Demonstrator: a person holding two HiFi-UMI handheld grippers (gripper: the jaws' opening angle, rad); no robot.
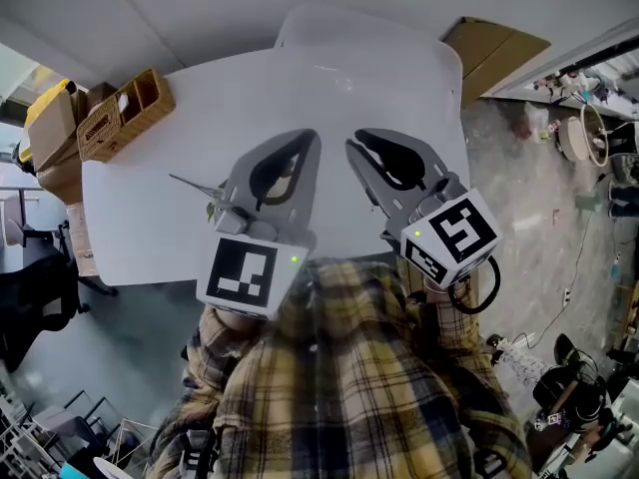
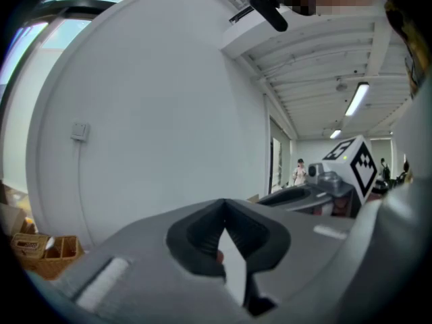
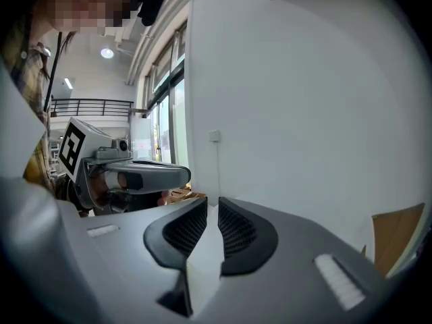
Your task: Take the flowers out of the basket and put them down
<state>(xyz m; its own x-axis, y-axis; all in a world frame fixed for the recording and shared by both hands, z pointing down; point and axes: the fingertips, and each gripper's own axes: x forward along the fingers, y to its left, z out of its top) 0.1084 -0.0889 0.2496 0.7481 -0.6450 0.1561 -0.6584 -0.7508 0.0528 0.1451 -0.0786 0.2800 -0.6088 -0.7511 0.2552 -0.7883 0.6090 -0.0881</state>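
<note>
The wicker basket [image 1: 125,113] stands at the far left corner of the white table [image 1: 150,228]; the left gripper view catches it low at the left [image 2: 44,252]. A thin stem with small leaves [image 1: 205,196] sticks out to the left from under my left gripper; I cannot tell whether it lies on the table or is held. My left gripper [image 1: 312,138] [image 2: 224,206] hovers over the table's middle with its tips touching. Beside it, my right gripper [image 1: 354,140] [image 3: 210,211] shows a narrow gap between its ribbed pads [image 3: 236,231] and nothing in it.
A cardboard box [image 1: 494,53] leans by the wall at the back right. A black office chair [image 1: 30,297] stands left of the table, with yellow and brown boxes [image 1: 50,128] behind the basket. Cables and clutter cover the floor at the right [image 1: 579,138].
</note>
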